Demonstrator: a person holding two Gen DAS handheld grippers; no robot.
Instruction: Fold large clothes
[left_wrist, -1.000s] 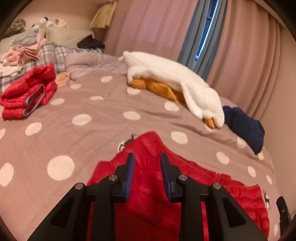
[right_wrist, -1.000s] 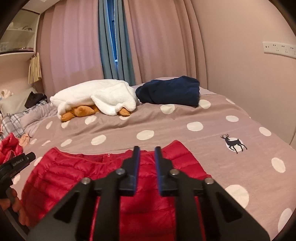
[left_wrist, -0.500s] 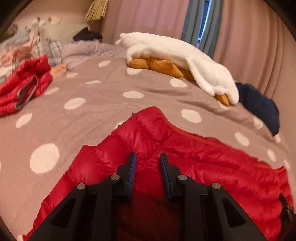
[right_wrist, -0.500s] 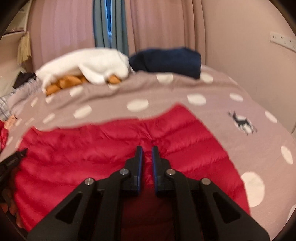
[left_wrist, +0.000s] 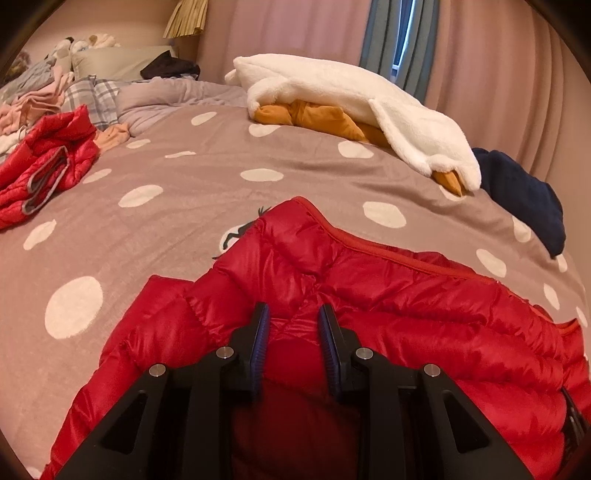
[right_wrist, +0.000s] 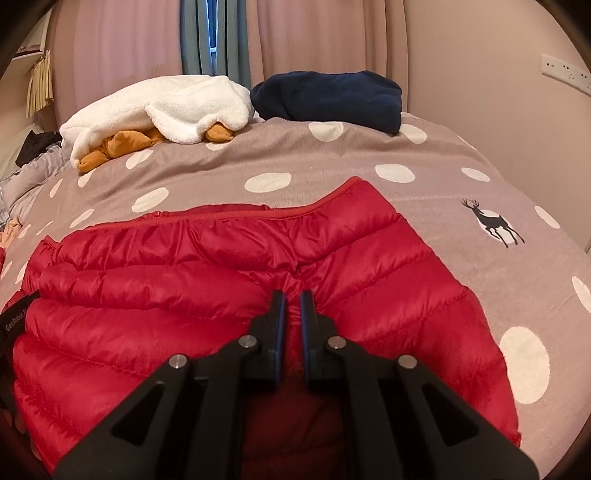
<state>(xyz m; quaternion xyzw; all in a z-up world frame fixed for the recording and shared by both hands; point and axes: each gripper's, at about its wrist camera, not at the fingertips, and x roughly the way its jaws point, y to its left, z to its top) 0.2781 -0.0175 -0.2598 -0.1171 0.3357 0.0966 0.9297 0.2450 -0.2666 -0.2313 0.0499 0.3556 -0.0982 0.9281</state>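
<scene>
A red quilted down jacket (left_wrist: 424, 314) lies on the polka-dot bedspread (left_wrist: 166, 221), and it also shows in the right wrist view (right_wrist: 166, 295). My left gripper (left_wrist: 293, 314) is shut on a fold of the jacket near its left end, with fabric bunched between the blue pads. My right gripper (right_wrist: 291, 297) is shut on a fold of the jacket near its right end, jaws almost together. The other gripper's body (right_wrist: 14, 314) shows at the left edge of the right wrist view.
A white fleece over an orange garment (left_wrist: 351, 99) and a folded navy garment (left_wrist: 524, 195) lie at the far side. A second red jacket (left_wrist: 44, 158) and a pile of clothes (left_wrist: 33, 96) lie at the left. Curtains and a wall stand behind the bed.
Both grippers moved forward over the jacket, carrying its near edge toward the far edge. The jacket now fills more of both views, and the right jaws have closed tighter.
</scene>
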